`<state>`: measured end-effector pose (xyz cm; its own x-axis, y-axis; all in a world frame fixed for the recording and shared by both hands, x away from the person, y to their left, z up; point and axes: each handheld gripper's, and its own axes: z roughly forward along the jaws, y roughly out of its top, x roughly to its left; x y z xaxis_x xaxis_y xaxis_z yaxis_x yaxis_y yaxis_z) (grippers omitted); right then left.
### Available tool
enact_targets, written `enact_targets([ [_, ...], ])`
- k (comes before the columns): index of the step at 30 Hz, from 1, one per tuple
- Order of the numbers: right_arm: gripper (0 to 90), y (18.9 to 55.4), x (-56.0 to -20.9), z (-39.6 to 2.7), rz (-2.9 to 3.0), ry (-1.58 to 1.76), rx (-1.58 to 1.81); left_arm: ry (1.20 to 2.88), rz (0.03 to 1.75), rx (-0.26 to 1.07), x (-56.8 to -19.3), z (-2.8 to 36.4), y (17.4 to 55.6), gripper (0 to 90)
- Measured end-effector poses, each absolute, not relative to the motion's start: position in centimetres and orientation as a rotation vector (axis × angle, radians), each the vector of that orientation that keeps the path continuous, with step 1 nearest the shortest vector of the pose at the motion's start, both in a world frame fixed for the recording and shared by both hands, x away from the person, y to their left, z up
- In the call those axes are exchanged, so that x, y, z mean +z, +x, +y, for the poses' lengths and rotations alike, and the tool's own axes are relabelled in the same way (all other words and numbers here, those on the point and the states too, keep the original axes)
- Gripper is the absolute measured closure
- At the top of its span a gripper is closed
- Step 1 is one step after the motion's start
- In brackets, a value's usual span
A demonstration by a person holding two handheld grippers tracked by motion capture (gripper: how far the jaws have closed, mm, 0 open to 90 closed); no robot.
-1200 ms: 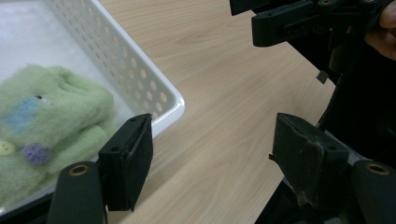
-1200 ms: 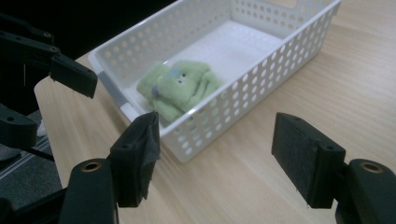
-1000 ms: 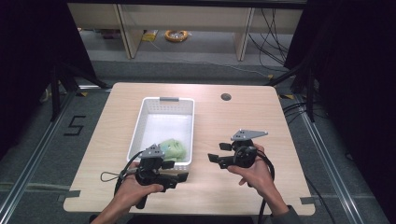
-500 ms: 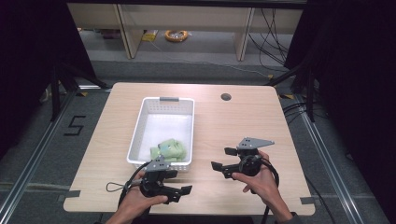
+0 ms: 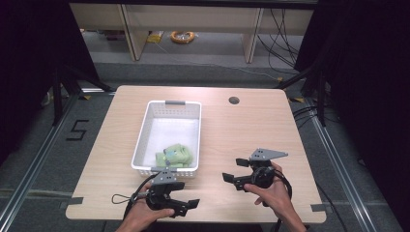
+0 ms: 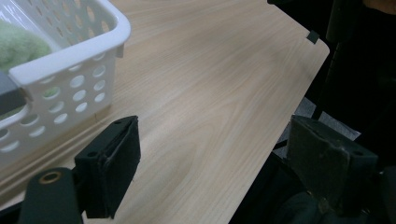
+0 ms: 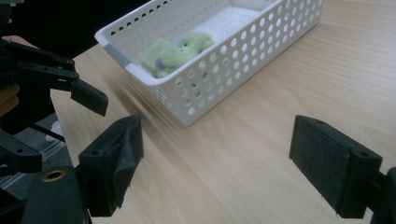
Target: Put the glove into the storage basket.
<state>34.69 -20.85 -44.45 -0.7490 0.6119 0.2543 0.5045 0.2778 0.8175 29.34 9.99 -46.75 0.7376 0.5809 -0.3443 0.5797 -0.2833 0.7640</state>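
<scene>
A white perforated basket (image 5: 143, 136) stands on the wooden table (image 5: 241, 130), and a green plush toy (image 5: 174, 155) lies in its near end. My left gripper (image 5: 186, 195) hovers near the table's front edge, just in front of the basket. It is open, its jaws have just been opening, and nothing is between them. My right gripper (image 5: 235, 170) is to the right of the basket, also open and empty after opening wider. The left gripper view has the basket (image 6: 70, 51) and toy (image 6: 18, 44) at upper left. In the right gripper view, basket (image 7: 140, 74) and toy (image 7: 177, 49) lie ahead.
A round cable hole (image 5: 234, 100) sits in the table's far right part. Bare wood (image 5: 251, 140) stretches right of the basket. Shelving and cables lie on the floor beyond the table. The left gripper (image 7: 70, 88) appears at the left of the right gripper view.
Both hands have drawn back toward the table's front edge and sunk lower. Both pairs of jaws stand wider. The toy stays in the basket.
</scene>
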Motion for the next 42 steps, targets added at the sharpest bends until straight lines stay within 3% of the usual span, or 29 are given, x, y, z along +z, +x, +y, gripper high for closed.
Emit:
enact_targets([
  [42,17.8,30.1,-47.6,-22.9,2.468,1.131,1.408,1.991,0.921,0.025,-49.6,11.8,28.0,15.7],
])
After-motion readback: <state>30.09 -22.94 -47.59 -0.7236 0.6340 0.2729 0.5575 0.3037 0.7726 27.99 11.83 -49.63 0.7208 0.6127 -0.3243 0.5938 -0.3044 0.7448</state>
